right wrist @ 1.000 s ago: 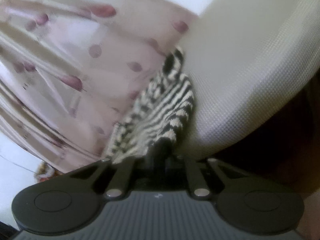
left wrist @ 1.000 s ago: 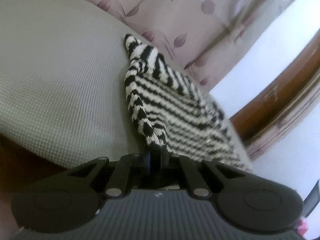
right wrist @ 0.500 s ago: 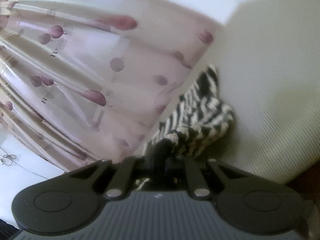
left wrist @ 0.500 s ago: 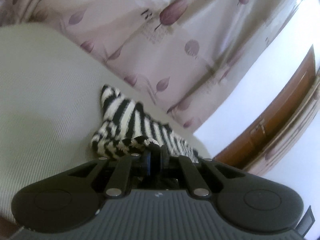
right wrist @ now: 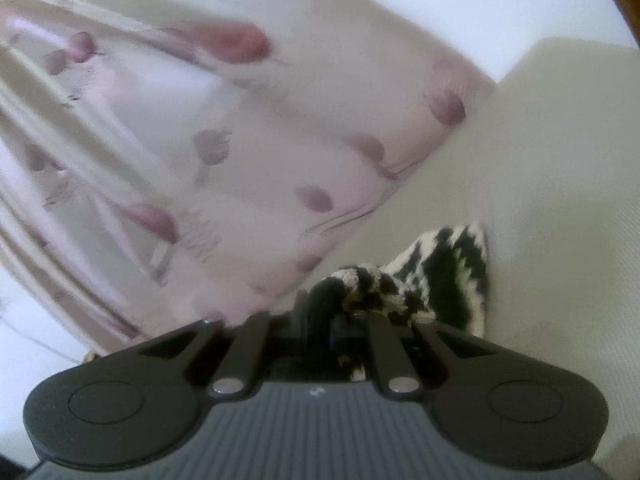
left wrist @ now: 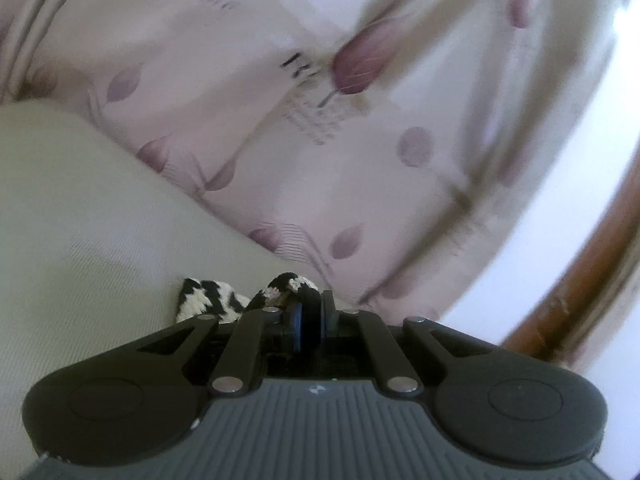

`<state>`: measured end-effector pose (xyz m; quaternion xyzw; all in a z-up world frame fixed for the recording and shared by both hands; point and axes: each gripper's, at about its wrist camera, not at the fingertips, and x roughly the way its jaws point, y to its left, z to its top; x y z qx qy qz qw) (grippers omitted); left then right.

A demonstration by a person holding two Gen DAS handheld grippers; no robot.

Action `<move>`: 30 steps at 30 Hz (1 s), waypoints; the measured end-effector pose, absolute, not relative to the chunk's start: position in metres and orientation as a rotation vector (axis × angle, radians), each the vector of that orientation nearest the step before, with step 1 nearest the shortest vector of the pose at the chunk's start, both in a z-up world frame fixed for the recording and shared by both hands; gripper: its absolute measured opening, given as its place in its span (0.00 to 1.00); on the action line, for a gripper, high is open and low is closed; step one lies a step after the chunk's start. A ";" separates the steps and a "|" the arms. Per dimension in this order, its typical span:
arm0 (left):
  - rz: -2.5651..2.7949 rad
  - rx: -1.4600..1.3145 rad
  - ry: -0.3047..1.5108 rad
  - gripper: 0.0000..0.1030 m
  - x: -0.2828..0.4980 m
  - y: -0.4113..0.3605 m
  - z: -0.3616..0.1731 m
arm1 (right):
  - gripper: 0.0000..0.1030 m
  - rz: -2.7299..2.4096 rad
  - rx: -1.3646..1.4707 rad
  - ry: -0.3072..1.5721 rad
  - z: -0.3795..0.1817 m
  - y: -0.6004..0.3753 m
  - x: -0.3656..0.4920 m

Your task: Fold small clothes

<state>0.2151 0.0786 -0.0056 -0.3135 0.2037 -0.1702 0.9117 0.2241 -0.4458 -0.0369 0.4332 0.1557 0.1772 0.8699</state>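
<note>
A black-and-white striped knit garment (left wrist: 208, 300) lies bunched on the pale cushioned surface (left wrist: 80, 216). My left gripper (left wrist: 310, 306) is shut on one edge of it, a knit fold poking up just over the fingertips. In the right wrist view the same striped knit garment (right wrist: 444, 268) shows to the right of the fingers, and my right gripper (right wrist: 320, 300) is shut on another edge of it. Most of the cloth is hidden below both gripper bodies.
A pink curtain (left wrist: 320, 120) with purple leaf prints hangs close behind the cushion, and the same curtain (right wrist: 200, 160) fills the right wrist view's left half. A brown wooden frame (left wrist: 580, 288) and white wall stand at the right.
Both grippers have risen and carried the held edges toward the far end of the garment, folding it over. Much less striped cloth shows ahead, and the curtain looms larger.
</note>
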 end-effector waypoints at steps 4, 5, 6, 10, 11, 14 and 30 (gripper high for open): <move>-0.288 -0.626 0.461 0.07 0.262 0.071 -0.022 | 0.09 0.333 0.926 0.363 -0.051 -0.455 0.274; -0.269 -0.615 0.469 0.07 0.272 0.070 -0.027 | 0.09 0.324 0.928 0.375 -0.055 -0.455 0.286; -0.252 -0.611 0.475 0.07 0.281 0.069 -0.032 | 0.09 0.312 0.930 0.387 -0.060 -0.455 0.297; -0.214 -0.612 0.498 0.07 0.305 0.069 -0.048 | 0.09 0.288 0.964 0.414 -0.081 -0.459 0.329; -0.210 -0.611 0.501 0.07 0.309 0.069 -0.051 | 0.09 0.288 0.980 0.413 -0.086 -0.460 0.334; -0.199 -0.601 0.516 0.07 0.319 0.068 -0.059 | 0.09 0.306 1.021 0.417 -0.095 -0.461 0.346; -0.129 -0.511 0.455 0.89 0.289 0.077 -0.041 | 0.65 0.307 1.132 0.241 -0.108 -0.485 0.284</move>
